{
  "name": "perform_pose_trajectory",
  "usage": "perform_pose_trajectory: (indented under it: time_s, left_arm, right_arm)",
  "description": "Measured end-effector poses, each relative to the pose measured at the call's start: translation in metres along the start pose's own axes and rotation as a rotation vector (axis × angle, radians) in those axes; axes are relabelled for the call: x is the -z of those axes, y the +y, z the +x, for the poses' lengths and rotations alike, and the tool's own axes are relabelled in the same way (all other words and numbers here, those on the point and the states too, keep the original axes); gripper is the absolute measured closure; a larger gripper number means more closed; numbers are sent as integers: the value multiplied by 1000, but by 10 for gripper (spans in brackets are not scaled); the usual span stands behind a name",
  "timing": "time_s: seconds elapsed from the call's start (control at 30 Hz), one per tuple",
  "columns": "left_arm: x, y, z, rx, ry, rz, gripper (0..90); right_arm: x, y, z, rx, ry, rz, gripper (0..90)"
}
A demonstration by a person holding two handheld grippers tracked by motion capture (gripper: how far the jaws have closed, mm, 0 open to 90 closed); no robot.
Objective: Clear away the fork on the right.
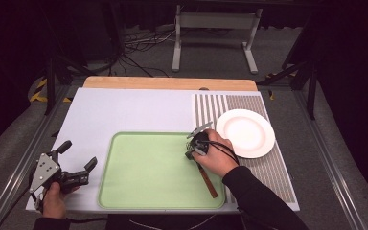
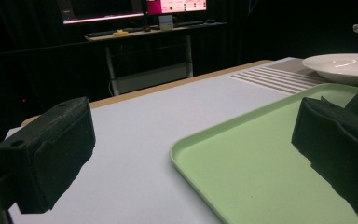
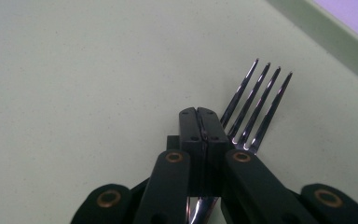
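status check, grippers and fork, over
Right gripper shut on fork, low over green tray. Left gripper open, holding nothing, at tray's left edge. White plate right of tray; nothing in the way.

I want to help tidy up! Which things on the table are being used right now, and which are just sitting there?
Being used:
right tongs, shut on the fork
fork
green tray, under the fork

Just sitting there:
white plate
striped mat
left tongs, open and holding nothing
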State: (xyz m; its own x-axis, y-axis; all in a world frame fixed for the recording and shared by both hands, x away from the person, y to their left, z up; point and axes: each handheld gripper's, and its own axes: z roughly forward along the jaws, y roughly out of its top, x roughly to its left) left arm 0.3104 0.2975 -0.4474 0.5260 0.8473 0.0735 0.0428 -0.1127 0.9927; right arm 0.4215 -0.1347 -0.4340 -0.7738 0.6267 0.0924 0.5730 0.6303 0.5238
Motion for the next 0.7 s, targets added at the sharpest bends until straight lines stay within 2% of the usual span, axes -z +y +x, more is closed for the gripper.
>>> perform_pose_trajectory:
  time_s: [0.7]
  left_arm:
    - [0, 0, 0, 1, 0, 0, 0]
  right_arm:
    - [6, -3, -10, -9, -73, 18, 900]
